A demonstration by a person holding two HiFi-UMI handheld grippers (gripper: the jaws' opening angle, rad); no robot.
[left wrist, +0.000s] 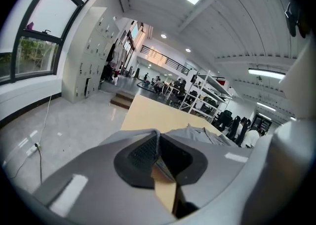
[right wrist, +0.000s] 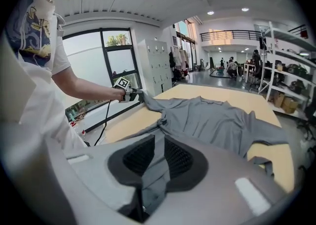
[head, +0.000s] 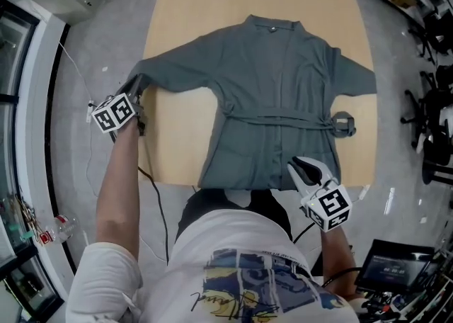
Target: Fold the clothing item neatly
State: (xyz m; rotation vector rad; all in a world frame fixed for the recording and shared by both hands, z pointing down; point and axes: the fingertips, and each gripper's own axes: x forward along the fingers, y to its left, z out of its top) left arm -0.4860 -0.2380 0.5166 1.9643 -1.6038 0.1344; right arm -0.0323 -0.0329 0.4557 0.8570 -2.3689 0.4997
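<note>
One grey garment (head: 276,81) lies spread flat on the single wooden bench (head: 184,3), with its collar toward the far side and its hem at the near edge, just in front of the person's white T-shirt (head: 241,265). It has two sleeves. The left sleeve (head: 177,70) stretches out to the bench's left edge, and the right sleeve (head: 350,74) lies angled out toward the right edge. One belt (head: 276,117) crosses the waist, and its looped end (head: 345,123) rests on bare wood just beside the garment's right side.

There are two tools, one in each hand. The left tool (head: 138,88) is at the cuff of the left sleeve, over the bench's left edge. In its own view its jaws are together on a thin fold of grey cloth, with the garment (left wrist: 197,132) and the bench (left wrist: 148,113) running away beyond them. Seen from the right gripper view, that cuff is raised off the wood. The right tool (head: 297,166) is at the hem, right of the front opening. Its jaws are clamped on a strip of the grey cloth, which runs up between the pads (right wrist: 183,159) from the garment (right wrist: 217,120) spread on the bench (right wrist: 237,95).

Around the bench is grey floor. One black cable (head: 152,194) hangs down from the left tool beside the person. At the right stand black office chairs (head: 425,116), and a dark screen (head: 393,268) sits at the lower right. Open shelving lines the room's right side (right wrist: 286,61).
</note>
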